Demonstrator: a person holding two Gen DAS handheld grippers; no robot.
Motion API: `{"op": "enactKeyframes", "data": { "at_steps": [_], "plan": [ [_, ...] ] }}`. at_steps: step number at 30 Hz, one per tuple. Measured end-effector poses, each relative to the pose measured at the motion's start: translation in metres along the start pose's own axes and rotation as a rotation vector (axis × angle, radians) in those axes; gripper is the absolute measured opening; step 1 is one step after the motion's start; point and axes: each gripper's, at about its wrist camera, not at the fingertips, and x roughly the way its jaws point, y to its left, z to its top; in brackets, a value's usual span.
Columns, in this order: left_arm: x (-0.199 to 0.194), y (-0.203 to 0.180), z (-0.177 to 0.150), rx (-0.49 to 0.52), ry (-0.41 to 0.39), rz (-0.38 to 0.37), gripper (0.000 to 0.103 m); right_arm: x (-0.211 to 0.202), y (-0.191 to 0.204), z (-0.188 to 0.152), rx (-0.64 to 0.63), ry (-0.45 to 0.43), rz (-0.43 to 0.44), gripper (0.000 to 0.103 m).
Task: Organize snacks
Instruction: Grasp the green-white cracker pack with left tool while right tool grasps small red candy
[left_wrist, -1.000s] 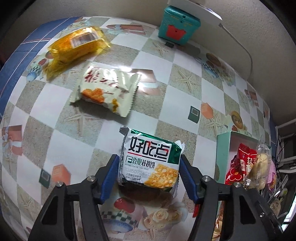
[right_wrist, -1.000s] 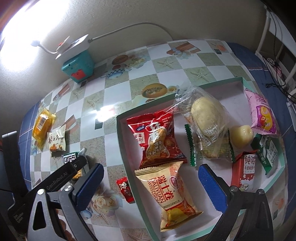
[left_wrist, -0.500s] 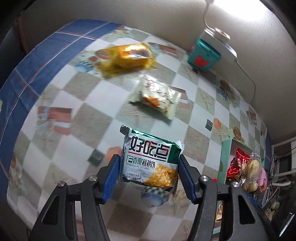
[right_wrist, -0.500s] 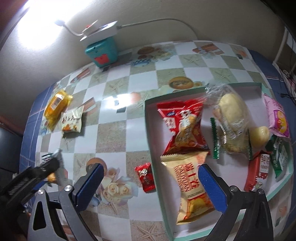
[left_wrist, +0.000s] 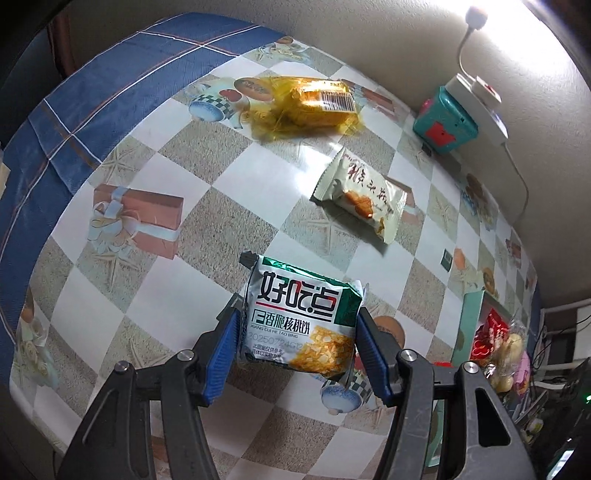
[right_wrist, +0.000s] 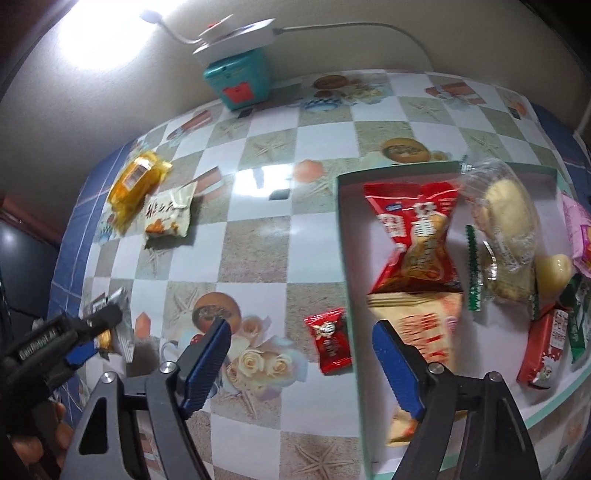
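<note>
My left gripper is shut on a green-and-white biscuit pack, held above the checked tablecloth; the same gripper shows at the far left of the right wrist view. My right gripper hovers over a small red candy packet lying on the table beside the box; its jaws are closing, the packet lies well below them and the pads do not touch it. The teal-rimmed white box at the right holds several snacks, among them a red pack and an orange-cream pack.
A yellow cake pack and a cream pastry pack lie on the table towards the wall. A teal box with a white lamp base on top stands against the wall. The blue cloth marks the table's edge.
The left gripper carried the biscuit pack sideways, so the table snacks slid across its view. The right gripper shifted from over the box to over the red candy packet, and its jaws narrowed.
</note>
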Motion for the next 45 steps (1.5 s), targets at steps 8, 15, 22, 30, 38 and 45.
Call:
{"op": "enactKeyframes", "data": {
  "at_steps": [8,15,22,30,38,45],
  "plan": [
    [0.001,0.006,0.002,-0.030,0.008,-0.040,0.063,0.008,0.017,-0.005,-0.056,0.026,0.014,0.059],
    [0.001,0.011,0.005,-0.050,0.006,-0.054,0.063,0.019,0.020,-0.008,-0.096,0.036,-0.100,0.059],
    [-0.001,0.015,0.007,-0.064,0.004,-0.070,0.063,0.028,0.025,-0.009,-0.146,0.032,-0.171,0.057],
    [-0.002,0.018,0.008,-0.077,0.004,-0.076,0.063,0.031,0.033,-0.012,-0.191,0.028,-0.206,0.057],
    [0.000,0.018,0.008,-0.085,0.008,-0.073,0.063,0.029,0.034,-0.013,-0.157,0.058,-0.129,0.059],
    [0.000,0.018,0.008,-0.088,0.008,-0.071,0.063,0.025,0.045,-0.014,-0.148,0.073,-0.025,0.059]
  ]
}}
